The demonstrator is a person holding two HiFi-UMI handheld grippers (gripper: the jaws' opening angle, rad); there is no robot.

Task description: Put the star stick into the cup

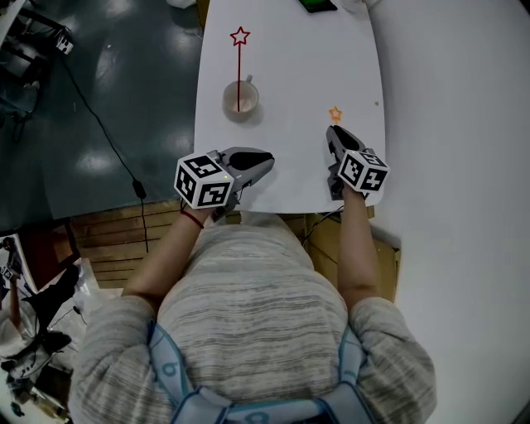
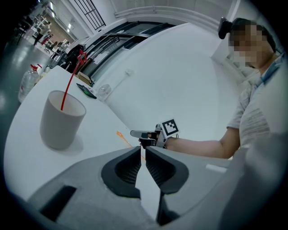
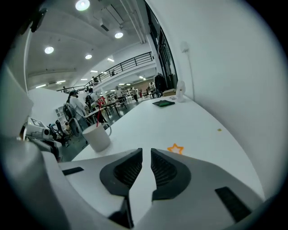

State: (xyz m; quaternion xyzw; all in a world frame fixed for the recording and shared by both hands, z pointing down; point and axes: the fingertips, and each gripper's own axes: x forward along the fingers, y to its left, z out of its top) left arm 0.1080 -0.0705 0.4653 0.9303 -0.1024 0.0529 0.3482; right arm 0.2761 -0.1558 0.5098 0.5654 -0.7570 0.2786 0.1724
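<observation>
Looking down at the white table [image 1: 290, 74], the red star stick [image 1: 239, 70] is already standing in the cup [image 1: 225, 101]. Its star end pokes up and leans toward the far side. The cup sits on the left part of the table, a bit beyond the left gripper [image 1: 267, 159].

That gripper hovers by the near edge with its jaws drawn almost together. Only a thin slit of tabletop shows between them, and there's nothing in it.

Over on the right, the right gripper [image 1: 333, 131] looks the same: jaws pulled close, narrow gap, not pinching anything.

An orange star stick [image 1: 335, 114] lies flat on the table with its star just past the right gripper's tips. A green thing [image 1: 318, 5] sits way off at the far edge.
</observation>
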